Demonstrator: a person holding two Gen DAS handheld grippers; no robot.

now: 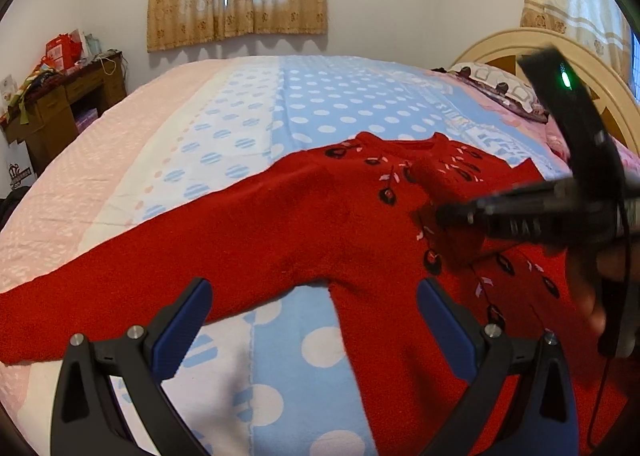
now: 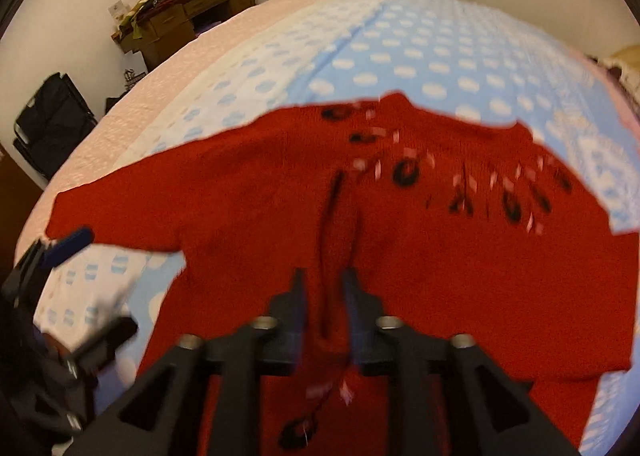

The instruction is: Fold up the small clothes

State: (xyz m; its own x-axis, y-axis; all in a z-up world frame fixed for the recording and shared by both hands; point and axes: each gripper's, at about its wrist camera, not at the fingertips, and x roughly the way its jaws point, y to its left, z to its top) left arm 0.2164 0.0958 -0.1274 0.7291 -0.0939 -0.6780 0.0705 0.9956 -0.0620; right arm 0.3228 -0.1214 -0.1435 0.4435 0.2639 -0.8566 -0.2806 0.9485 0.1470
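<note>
A soft, limp red knitted sweater with black cherry motifs [image 1: 320,216] lies spread on the blue polka-dot bedspread [image 1: 312,104], a pinched ridge of it clamped in the closed right claw [image 2: 323,288], its sleeve just ahead of the wide-open, empty left claw [image 1: 312,304], a good light hold.

sweater [image 1: 320,216] on bed [image 1: 320,104] | desk [image 1: 60,104] left | headboard [image 1: 560,56] right

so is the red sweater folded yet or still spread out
Mostly spread: the red knitted sweater lies on the blue polka-dot bedspread with one sleeve stretched out, while the right tongs pinch a ridge of it.
</note>
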